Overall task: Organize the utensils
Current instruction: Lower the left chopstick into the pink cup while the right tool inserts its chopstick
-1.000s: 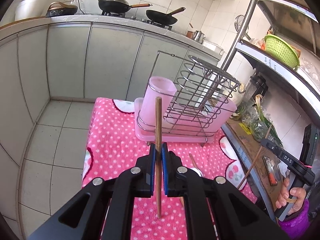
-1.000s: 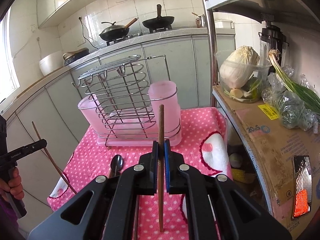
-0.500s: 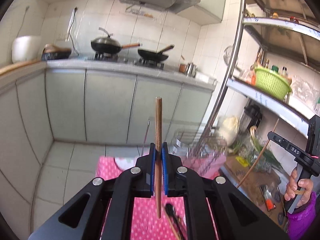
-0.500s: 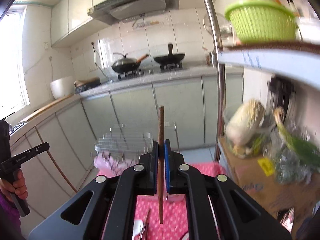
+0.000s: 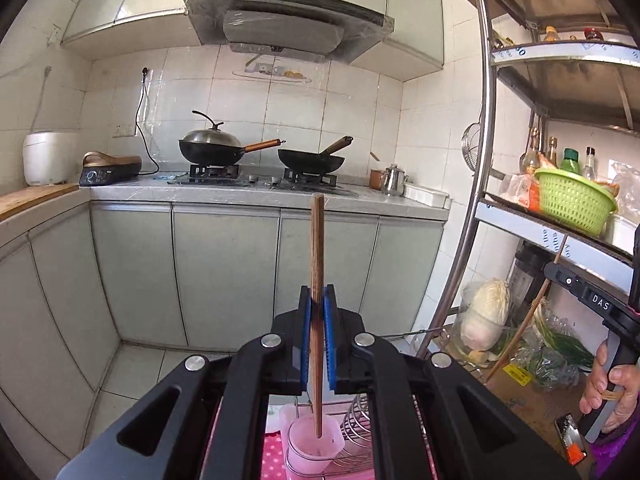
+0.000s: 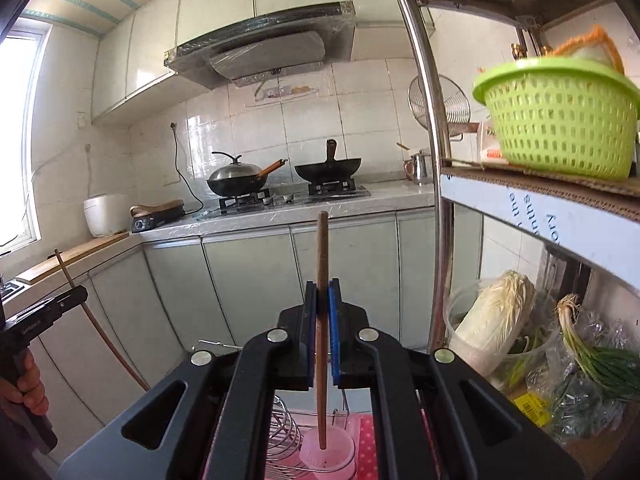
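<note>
A home kitchen: two woks (image 5: 211, 151) on a gas hob, range hood (image 5: 285, 20), tiled wall, rice cooker (image 5: 47, 157).

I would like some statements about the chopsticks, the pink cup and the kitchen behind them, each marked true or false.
1. Each gripper is shut on one wooden chopstick. True: the left gripper clamps the left chopstick, and the right gripper clamps the right chopstick.
2. Both chopsticks lie flat across the jaws. False: they stand upright.
3. The pink cup shows below the left chopstick's lower tip. True.
4. Both woks on the stove carry lids. False: only the left wok has a lid; the right wok is uncovered.
5. The green basket sits on the floor. False: it sits on a shelf of the metal rack.
</note>
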`<state>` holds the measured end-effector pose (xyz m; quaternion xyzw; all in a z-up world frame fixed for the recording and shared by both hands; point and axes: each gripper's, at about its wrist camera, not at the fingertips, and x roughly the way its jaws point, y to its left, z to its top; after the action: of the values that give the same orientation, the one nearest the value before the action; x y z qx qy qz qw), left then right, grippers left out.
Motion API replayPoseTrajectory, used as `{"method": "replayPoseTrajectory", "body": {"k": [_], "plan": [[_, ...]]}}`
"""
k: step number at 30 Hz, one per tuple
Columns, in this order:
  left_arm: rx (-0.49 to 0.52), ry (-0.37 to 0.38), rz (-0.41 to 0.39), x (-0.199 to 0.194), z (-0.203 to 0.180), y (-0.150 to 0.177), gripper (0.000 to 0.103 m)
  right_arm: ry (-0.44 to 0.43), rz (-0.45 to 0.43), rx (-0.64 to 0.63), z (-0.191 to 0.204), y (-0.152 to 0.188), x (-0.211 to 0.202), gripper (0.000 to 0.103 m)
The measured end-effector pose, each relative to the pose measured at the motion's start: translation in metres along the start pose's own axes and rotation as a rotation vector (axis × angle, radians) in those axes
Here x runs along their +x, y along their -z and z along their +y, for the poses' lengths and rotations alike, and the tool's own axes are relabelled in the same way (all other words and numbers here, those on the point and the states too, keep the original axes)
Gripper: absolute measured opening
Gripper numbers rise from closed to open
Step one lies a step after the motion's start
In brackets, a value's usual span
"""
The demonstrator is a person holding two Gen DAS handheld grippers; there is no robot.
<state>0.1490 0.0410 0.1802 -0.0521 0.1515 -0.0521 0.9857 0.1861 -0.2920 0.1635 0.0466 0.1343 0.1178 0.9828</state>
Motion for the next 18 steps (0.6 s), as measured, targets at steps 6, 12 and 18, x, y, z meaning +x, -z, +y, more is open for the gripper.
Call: {"method": "replayPoseTrajectory", "body": {"k": [6, 12, 18], "plan": [[-0.045, -0.004, 0.148, 0.051, 0.011, 0.038, 0.005, -0.016, 0.135, 0.037, -0.010, 0.038, 0.041, 0.006], [-0.094, -0.001, 0.286, 0.088, 0.026, 0.075, 0.005, -0.030, 0.229, 0.081, -0.020, 0.064, 0.063, 0.006], [-0.110, -0.016, 0.318, 0.097, 0.031, 0.085, 0.006, -0.024, 0.262, 0.088, -0.023, 0.080, 0.071, 0.006]]}}
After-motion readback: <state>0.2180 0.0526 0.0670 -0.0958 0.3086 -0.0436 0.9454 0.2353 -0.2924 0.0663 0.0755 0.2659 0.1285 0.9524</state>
